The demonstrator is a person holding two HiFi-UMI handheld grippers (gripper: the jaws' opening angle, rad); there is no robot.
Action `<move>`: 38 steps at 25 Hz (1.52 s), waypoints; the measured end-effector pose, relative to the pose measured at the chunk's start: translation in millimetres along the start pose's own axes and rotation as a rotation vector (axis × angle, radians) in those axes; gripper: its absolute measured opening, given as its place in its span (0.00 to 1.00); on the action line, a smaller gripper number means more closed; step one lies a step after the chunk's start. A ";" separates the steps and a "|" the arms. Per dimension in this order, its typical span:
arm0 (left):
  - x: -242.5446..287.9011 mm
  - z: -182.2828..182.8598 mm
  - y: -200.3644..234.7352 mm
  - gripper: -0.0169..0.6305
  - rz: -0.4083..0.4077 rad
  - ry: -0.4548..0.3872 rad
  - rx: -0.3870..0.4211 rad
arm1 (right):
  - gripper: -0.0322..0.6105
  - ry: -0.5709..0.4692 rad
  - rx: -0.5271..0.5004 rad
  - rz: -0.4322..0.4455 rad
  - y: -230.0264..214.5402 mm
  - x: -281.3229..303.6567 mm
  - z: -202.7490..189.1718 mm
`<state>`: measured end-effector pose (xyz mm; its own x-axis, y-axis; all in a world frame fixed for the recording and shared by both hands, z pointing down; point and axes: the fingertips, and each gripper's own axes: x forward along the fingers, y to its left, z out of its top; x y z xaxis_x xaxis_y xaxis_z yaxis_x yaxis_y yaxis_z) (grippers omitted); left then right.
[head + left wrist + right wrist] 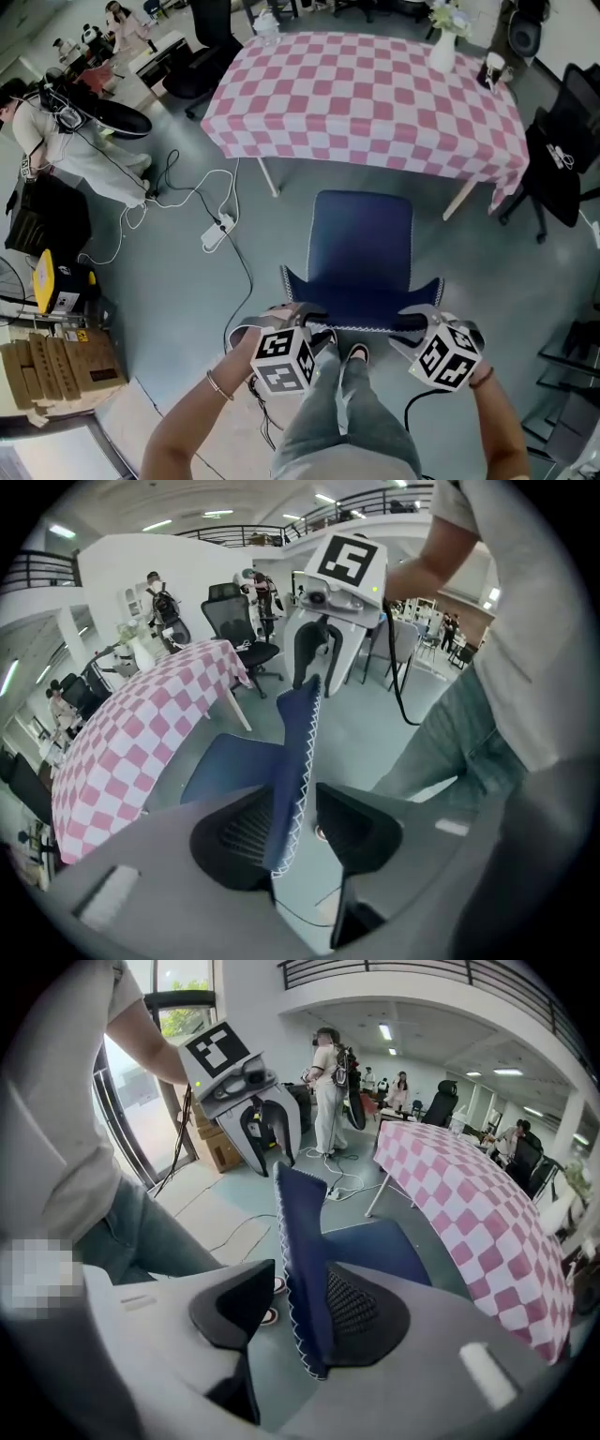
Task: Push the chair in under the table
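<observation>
My left gripper (pixel 298 827) has its jaws apart astride the stitched top edge of the blue chair's (pixel 361 246) backrest (pixel 361 302) near its left end. My right gripper (pixel 298 1314) sits the same way near the right end, each with the fabric against one pad and clear of the other. The chair stands on the floor just short of the checked tabletop (pixel 366 103), seat facing it, not yet under.
</observation>
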<state>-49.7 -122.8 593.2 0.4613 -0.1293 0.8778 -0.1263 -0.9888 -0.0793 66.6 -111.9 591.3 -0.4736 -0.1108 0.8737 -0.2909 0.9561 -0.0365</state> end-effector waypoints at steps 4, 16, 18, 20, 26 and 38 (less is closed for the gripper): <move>14.3 -12.3 0.7 0.25 0.000 0.078 0.048 | 0.29 0.098 -0.051 -0.004 -1.5 7.2 -17.3; 38.5 -37.2 4.4 0.20 -0.052 0.153 -0.003 | 0.24 0.263 -0.057 -0.039 -14.2 26.0 -59.1; 39.5 -36.9 3.4 0.19 -0.068 0.157 -0.017 | 0.22 0.254 -0.037 -0.039 -14.6 25.9 -59.6; 39.5 -37.0 3.2 0.19 -0.082 0.158 -0.025 | 0.22 0.246 -0.023 -0.038 -14.5 25.8 -59.7; 38.6 -35.5 6.5 0.19 -0.099 0.139 -0.026 | 0.22 0.246 -0.031 -0.023 -17.9 25.2 -57.8; 47.8 -29.3 48.6 0.18 -0.029 0.121 -0.081 | 0.21 0.235 0.029 -0.098 -61.5 29.1 -51.2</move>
<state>-59.5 -174.9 645.1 0.3573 -0.0862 0.9300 -0.1872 -0.9821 -0.0191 113.3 -160.0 643.8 -0.2367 -0.1333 0.9624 -0.3512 0.9353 0.0432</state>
